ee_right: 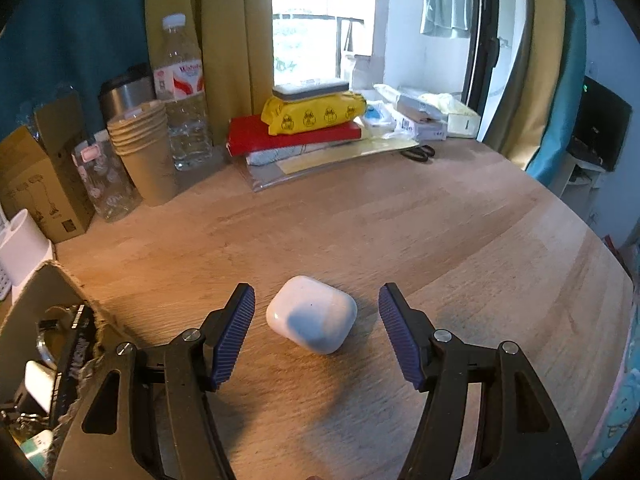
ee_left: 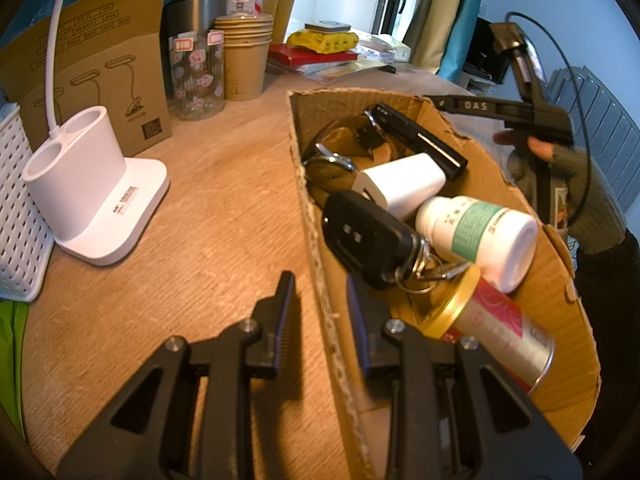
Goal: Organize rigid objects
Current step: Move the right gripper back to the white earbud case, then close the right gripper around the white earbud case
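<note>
A cardboard box (ee_left: 560, 264) on the wooden table holds a car key (ee_left: 366, 236), a white charger (ee_left: 400, 182), a white pill bottle (ee_left: 480, 236), a pink and gold can (ee_left: 496, 328), a black bar-shaped device (ee_left: 420, 140) and a watch (ee_left: 344, 156). My left gripper (ee_left: 320, 320) straddles the box's left wall (ee_left: 316, 240), one finger on each side with a small gap around it. A white earbud case (ee_right: 312, 314) lies on the table between the open fingers of my right gripper (ee_right: 316, 332), apart from both pads. The box also shows at the left in the right wrist view (ee_right: 48, 292).
A white lamp base (ee_left: 92, 184), a white basket (ee_left: 16, 216), a lamp carton (ee_left: 104, 68), a patterned jar (ee_left: 196, 76), stacked paper cups (ee_right: 146, 152), a water bottle (ee_right: 184, 96) and a steel mug (ee_right: 126, 92) line the back left. Books and a yellow pack (ee_right: 312, 114) and scissors (ee_right: 418, 153) lie at the back.
</note>
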### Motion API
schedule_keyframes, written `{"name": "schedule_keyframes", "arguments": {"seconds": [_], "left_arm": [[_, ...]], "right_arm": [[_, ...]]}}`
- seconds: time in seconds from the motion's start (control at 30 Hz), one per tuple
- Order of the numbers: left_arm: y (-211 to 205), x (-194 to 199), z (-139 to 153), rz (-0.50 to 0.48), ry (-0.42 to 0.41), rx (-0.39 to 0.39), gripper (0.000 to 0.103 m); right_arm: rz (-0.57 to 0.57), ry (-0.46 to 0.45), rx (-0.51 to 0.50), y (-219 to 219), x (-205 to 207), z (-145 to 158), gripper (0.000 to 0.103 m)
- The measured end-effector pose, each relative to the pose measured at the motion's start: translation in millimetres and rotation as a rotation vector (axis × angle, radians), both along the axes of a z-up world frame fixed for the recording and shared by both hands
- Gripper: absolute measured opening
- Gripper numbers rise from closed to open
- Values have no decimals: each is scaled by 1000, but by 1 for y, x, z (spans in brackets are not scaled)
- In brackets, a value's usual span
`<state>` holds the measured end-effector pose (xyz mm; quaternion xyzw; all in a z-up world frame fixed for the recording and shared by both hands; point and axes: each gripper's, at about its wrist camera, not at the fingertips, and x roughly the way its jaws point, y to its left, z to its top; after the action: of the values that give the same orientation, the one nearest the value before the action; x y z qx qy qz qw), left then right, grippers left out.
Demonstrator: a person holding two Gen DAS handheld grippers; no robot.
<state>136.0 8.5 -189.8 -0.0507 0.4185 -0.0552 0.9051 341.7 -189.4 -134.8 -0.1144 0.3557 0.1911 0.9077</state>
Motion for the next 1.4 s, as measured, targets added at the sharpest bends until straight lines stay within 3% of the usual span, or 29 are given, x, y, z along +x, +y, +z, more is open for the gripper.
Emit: {"name": "schedule_keyframes", "arguments": {"seconds": [0.53, 1.0, 1.13, 1.4], "left_arm": [[0, 0, 0, 0, 0, 0, 28], [0, 0, 0, 0, 0, -1, 28], [0, 0, 0, 0, 0, -1, 28], [0, 0, 0, 0, 0, -1, 28]], "right_arm": [[-7, 78, -48, 13, 28, -21, 68], [-8, 99, -106, 21, 30, -30, 68], [-1, 100, -97, 20, 30, -31, 62], [4, 73, -76, 16, 19, -25, 62]]}}
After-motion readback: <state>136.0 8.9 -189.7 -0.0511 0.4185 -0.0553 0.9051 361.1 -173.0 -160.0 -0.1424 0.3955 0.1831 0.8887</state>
